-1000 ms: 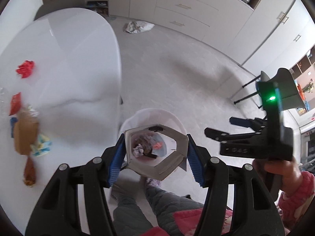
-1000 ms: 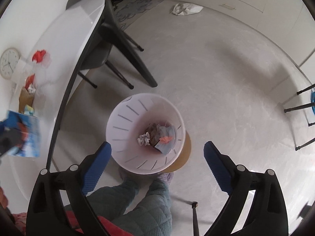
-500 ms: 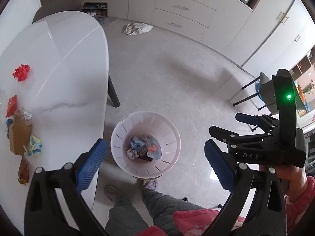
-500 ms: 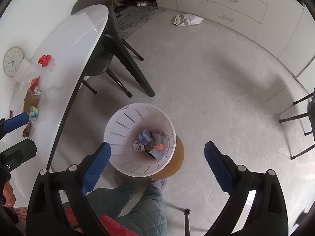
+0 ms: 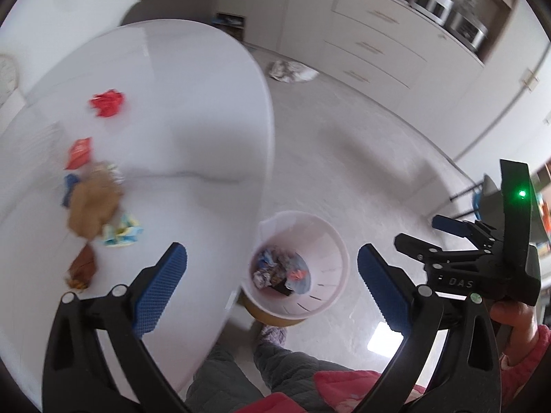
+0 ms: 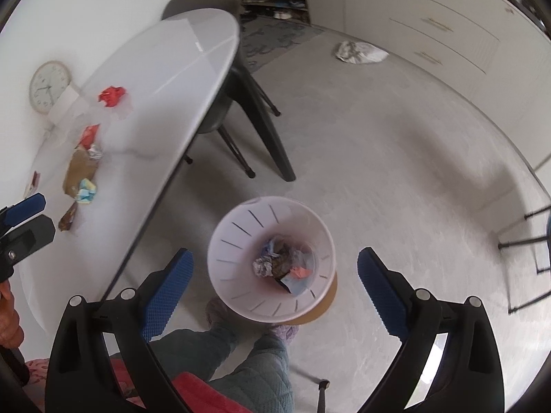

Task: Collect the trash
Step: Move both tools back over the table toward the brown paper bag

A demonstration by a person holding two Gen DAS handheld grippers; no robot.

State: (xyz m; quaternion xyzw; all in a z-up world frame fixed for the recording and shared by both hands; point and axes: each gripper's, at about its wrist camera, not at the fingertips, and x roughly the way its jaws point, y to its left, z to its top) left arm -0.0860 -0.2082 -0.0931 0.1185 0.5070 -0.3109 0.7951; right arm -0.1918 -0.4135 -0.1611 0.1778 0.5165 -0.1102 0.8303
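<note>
Gaping empty, both grippers' ribbed blue jaws; round slotted white bin [image 6: 272,258] holds crumpled wrappers; glossy oval table [image 5: 193,110].

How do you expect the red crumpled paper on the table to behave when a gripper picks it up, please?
The red paper looks loosely crumpled, so it is probably very light and will squash rather than resist. It lies apart from the other scraps on the glossy table, so a nudge may well slide it away.

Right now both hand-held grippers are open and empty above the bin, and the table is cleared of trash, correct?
Not quite. Both hand-held grippers, left and right, are open and empty, but the left wrist view shows the table still holding trash: red paper, brown bag, wrappers.
</note>
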